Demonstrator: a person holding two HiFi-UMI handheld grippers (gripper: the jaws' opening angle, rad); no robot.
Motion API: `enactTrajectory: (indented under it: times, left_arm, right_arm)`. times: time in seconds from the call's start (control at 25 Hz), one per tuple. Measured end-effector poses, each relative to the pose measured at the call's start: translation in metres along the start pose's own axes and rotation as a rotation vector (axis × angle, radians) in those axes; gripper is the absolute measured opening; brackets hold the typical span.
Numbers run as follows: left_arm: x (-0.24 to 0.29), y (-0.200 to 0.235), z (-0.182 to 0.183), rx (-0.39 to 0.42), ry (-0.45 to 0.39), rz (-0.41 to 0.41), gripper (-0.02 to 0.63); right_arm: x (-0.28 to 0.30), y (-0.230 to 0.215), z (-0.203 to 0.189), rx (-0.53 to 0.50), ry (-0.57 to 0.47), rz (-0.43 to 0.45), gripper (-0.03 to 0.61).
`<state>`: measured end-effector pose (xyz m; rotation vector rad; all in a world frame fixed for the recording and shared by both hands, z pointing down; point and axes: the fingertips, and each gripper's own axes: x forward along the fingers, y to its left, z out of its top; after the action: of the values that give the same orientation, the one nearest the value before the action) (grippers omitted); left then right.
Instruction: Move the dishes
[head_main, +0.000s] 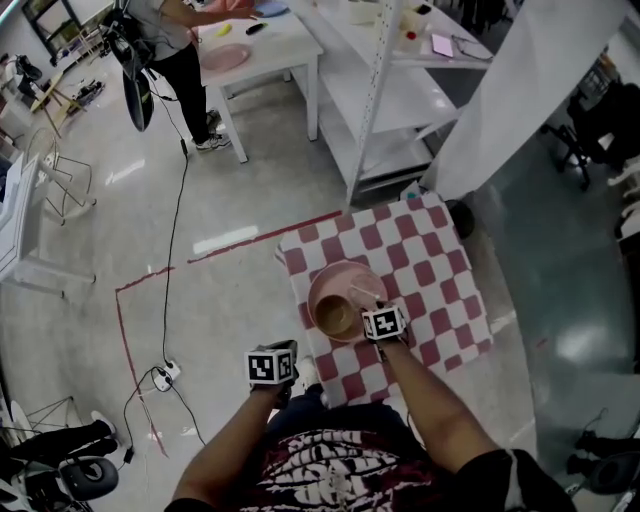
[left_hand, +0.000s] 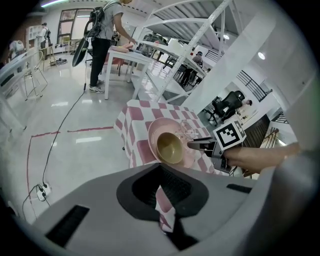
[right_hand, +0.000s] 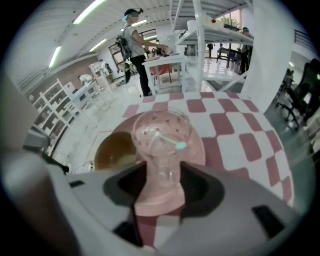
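Note:
A small table with a red-and-white checked cloth (head_main: 430, 270) holds a pink plate (head_main: 345, 270). On the plate sit a brown bowl (head_main: 337, 317) and a clear glass (head_main: 365, 297). In the right gripper view the glass (right_hand: 161, 135), with a teal-tipped stick inside, stands on the plate (right_hand: 197, 147) beside the bowl (right_hand: 114, 150). My right gripper (right_hand: 162, 185) is open, its jaws on either side of the glass's narrow lower part with gaps showing. My left gripper (head_main: 287, 352) hangs off the table's left front corner, shut on nothing; its view shows the bowl (left_hand: 170, 148) and the right gripper (left_hand: 192, 145).
A white shelving rack (head_main: 385, 90) stands behind the table. At the back left a person (head_main: 165, 40) stands at a white table (head_main: 270, 50) holding a pink plate. A cable and power strip (head_main: 165, 375) lie on the floor left of me, by a red tape line (head_main: 125, 330).

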<state>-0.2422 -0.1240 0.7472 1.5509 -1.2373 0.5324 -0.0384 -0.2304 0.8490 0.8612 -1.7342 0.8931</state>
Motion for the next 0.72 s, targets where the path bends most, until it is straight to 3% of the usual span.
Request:
enactTrajectory:
  times: [0.16, 0.36, 0.48, 0.64, 0.68, 0.72]
  left_arm:
    - [0.005, -0.011, 0.009, 0.023, -0.009, -0.029, 0.025]
    - [0.01, -0.021, 0.042, 0.108, -0.074, -0.049, 0.024]
    - [0.005, -0.028, 0.056, 0.158, -0.099, -0.054, 0.025]
    - [-0.005, -0.055, 0.057, 0.219, -0.071, -0.134, 0.023]
    - [-0.008, -0.061, 0.055, 0.243, -0.063, -0.147, 0.025]
    - [-0.01, -0.066, 0.052, 0.267, -0.056, -0.155, 0.025]
  right_arm:
    - [-0.017, 0.004, 0.013, -0.037, -0.11, 0.015, 0.218]
    - [-0.066, -0.006, 0.006, -0.031, -0.222, -0.047, 0.218]
    - [-0.107, -0.007, -0.004, 0.015, -0.319, -0.056, 0.218]
    - [-0.169, -0.01, -0.023, 0.111, -0.446, -0.067, 0.216]
    - [-0.183, -0.01, -0.029, 0.134, -0.474, -0.068, 0.212]
    - [-0.195, -0.009, -0.035, 0.155, -0.5, -0.067, 0.137]
